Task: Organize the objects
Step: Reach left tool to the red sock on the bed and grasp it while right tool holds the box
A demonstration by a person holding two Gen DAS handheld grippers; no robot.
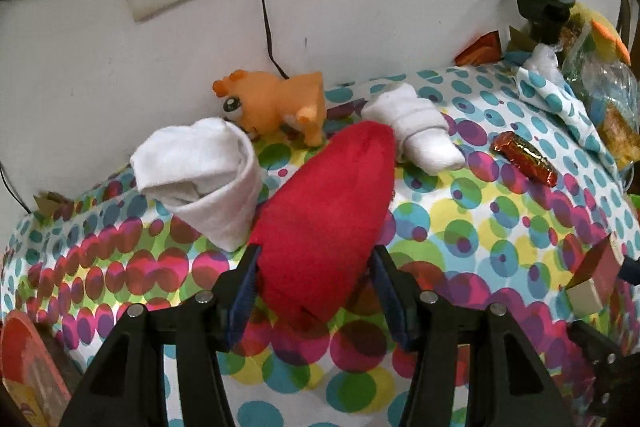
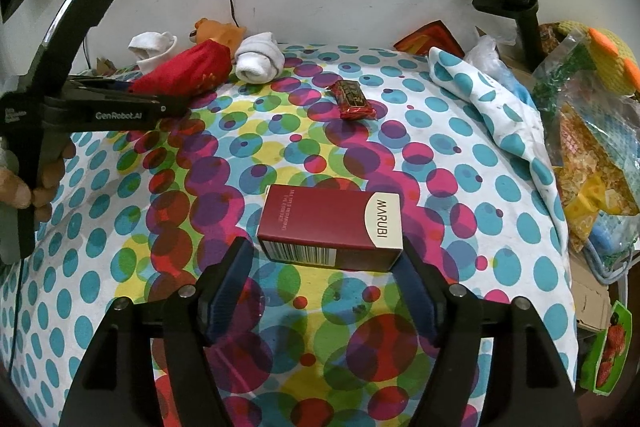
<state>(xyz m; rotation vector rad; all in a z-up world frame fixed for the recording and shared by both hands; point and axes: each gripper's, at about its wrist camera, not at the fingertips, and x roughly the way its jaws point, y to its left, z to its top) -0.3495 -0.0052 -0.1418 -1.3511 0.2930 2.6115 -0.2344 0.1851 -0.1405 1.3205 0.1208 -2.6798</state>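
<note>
On the cloth (image 2: 460, 163), the box (image 2: 330, 227) lies near; the candy (image 2: 354, 101) farther; socks (image 2: 258, 57) and toy (image 2: 218, 29) far left.

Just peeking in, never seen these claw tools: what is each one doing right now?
Left gripper: closed on the red plush toy.
Right gripper: open, the dark red Marubi box lying between its jaws, not gripped.

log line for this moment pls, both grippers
left gripper: shut on red plush | right gripper: open, straddling maroon box on dotted cloth
</note>
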